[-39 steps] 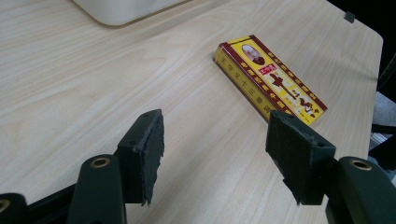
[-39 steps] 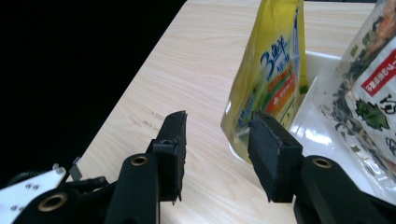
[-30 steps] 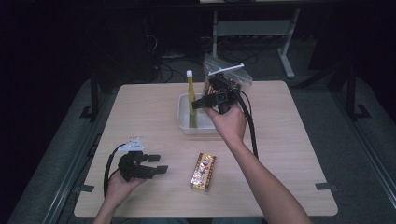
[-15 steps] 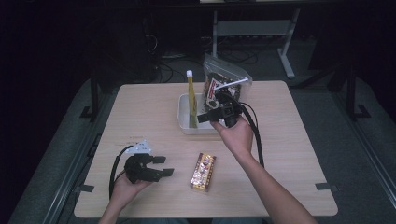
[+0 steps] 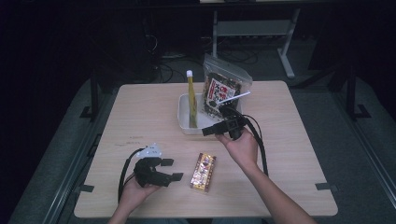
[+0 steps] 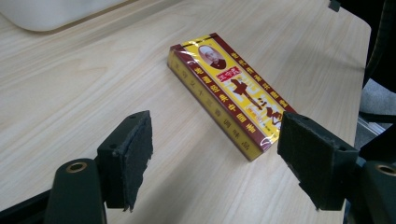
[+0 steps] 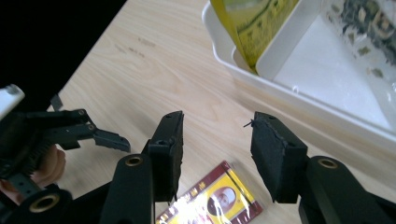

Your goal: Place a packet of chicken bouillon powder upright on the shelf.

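While hovering low near the box [image 5: 203, 172], holding the left gripper [image 5: 172, 169] wide apart and empty, pointing at the box's end across the table [image 5: 289, 154] without touching it. Carrying the right gripper [image 5: 211, 129] just in front of the bin [image 5: 183, 122], likewise parted and gripping nothing. Seeing a tube [image 5: 192, 100] and a bag [image 5: 222, 91] standing propped inside the bin. Finding the box lying flat outside it, between the two hands. Judging from that, probably packing things into the bin, counting two in and one out. Leaving, apparently, closing on the box, lifting it and setting it in beside the tube.
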A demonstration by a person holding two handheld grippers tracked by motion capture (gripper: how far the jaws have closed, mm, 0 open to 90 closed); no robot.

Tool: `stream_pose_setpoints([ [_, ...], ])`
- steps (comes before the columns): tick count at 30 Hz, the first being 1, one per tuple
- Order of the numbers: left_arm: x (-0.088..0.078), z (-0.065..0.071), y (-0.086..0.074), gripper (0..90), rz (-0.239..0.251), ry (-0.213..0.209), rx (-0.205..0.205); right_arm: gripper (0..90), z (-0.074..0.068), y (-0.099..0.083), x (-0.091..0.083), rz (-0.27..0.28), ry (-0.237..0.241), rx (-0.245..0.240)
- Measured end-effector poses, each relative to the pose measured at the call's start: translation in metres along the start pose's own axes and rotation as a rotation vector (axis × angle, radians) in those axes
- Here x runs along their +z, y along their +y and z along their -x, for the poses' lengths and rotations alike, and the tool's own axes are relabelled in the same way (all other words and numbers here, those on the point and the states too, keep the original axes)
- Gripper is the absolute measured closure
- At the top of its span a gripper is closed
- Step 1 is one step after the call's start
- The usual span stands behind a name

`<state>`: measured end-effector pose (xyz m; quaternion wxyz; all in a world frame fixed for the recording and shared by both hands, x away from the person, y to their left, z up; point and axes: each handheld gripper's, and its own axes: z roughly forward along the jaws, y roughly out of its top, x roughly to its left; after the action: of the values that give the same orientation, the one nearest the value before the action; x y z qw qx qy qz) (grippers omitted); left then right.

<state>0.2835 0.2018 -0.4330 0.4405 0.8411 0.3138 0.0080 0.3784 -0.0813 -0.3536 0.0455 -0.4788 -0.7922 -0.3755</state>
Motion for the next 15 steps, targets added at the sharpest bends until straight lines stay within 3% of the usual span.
stream_pose_setpoints([
  [15,0.025,0.018,0.003,21.4,-0.031,-0.011,0.02,53.8,0.017,-0.032,0.024,-0.067,0.008,-0.004],
])
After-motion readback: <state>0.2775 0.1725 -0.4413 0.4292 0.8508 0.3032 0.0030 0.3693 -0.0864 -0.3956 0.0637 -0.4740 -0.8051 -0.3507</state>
